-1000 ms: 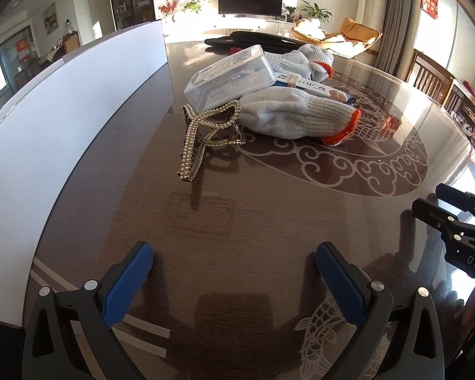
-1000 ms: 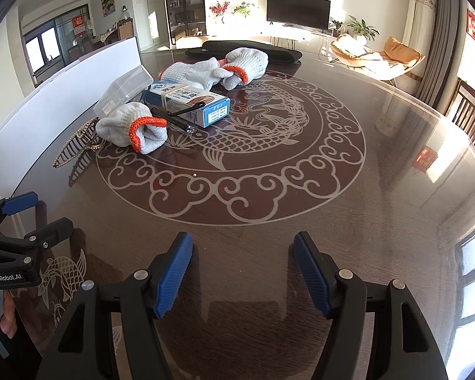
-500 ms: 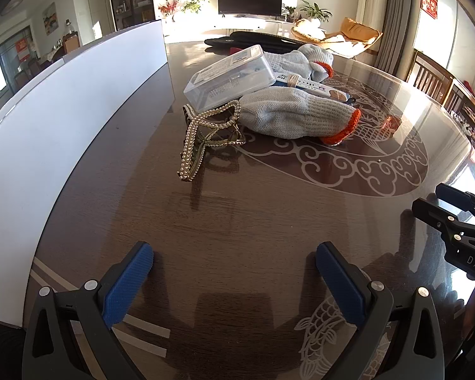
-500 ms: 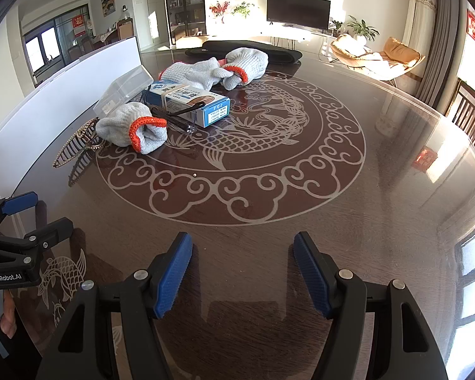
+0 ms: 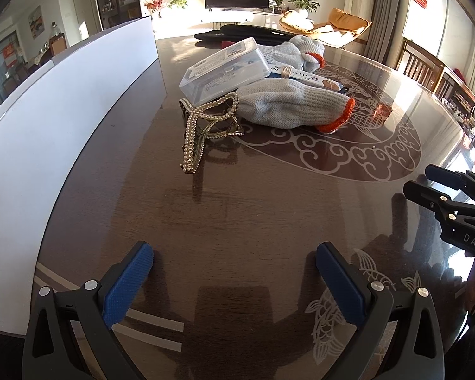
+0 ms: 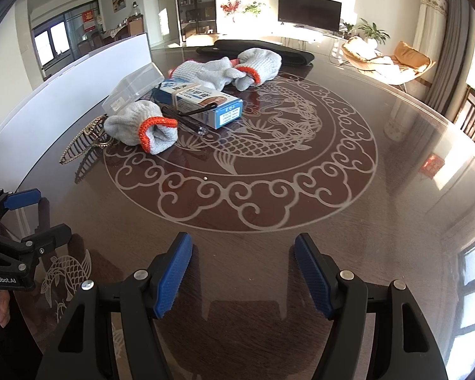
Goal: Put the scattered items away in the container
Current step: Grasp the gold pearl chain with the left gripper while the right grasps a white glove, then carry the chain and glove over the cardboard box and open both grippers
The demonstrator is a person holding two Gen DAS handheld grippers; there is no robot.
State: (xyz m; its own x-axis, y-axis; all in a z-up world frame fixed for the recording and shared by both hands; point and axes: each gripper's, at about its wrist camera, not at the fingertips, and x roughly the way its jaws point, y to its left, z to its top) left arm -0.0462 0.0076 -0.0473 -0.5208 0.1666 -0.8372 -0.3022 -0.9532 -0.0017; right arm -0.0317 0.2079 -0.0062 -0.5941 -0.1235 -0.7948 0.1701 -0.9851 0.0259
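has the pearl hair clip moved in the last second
No. The pearl hair clip sits in the same spot beside the nearest glove on the table.

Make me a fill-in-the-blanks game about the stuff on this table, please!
1. The cuff of the nearest glove is ____.
2. The pearl hair clip lies right next to that ____.
3. Both the left gripper and the right gripper are ____ and hold nothing.
4. The picture in the middle of the table shows a ____.

Missing words: orange; glove; open; fish
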